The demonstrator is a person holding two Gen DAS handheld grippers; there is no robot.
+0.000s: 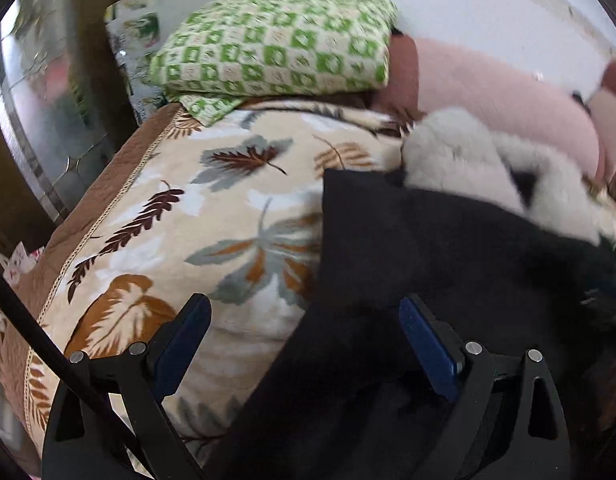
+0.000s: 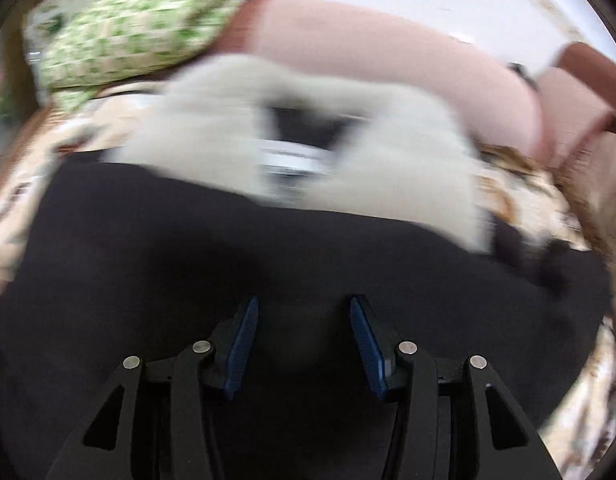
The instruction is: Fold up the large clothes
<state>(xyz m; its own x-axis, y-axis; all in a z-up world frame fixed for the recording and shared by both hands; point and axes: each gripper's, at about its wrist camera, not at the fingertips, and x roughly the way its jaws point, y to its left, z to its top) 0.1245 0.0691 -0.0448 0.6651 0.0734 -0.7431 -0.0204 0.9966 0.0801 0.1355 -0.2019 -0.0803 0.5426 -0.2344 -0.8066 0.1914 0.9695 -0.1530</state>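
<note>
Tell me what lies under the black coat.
The black coat with its cream fur collar lies spread on the leaf-print blanket, which shows around its edges. Whatever lies beneath the coat's middle is covered.

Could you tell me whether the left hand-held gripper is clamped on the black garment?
No, the left hand-held gripper is open, its fingers spread wide above the black garment.
</note>
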